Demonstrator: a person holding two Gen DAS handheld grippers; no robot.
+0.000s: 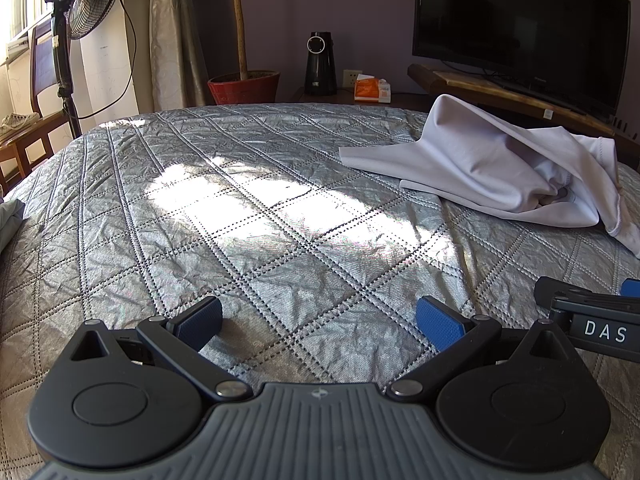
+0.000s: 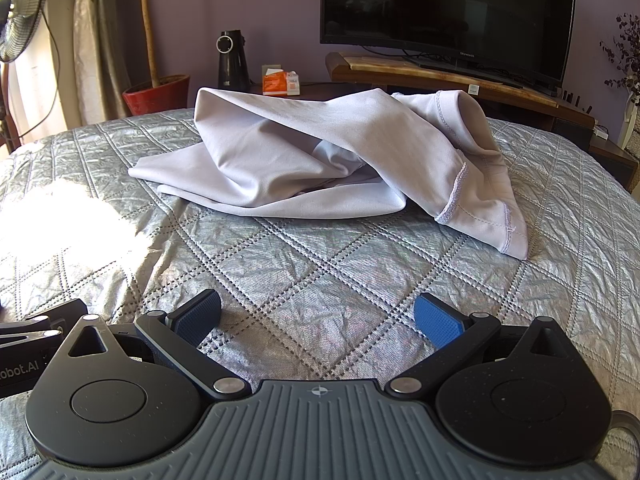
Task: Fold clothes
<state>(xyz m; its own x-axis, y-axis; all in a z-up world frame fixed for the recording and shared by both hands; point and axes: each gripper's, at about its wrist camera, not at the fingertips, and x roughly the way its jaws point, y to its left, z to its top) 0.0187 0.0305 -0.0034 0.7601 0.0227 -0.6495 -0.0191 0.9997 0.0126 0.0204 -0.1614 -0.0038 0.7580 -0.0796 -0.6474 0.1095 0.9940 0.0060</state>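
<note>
Both my grippers, left (image 1: 320, 318) and right (image 2: 318, 316), hover with fingers spread wide, holding nothing, over the quilted bed (image 2: 320, 272); the crumpled pale garment (image 2: 320, 160) lies ahead, untouched.

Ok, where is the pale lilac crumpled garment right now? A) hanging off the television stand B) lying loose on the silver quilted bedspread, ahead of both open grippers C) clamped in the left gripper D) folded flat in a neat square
B: the pale lilac crumpled garment lies heaped on the silver quilted bedspread, with the left gripper and right gripper both open, empty and short of it.
</note>
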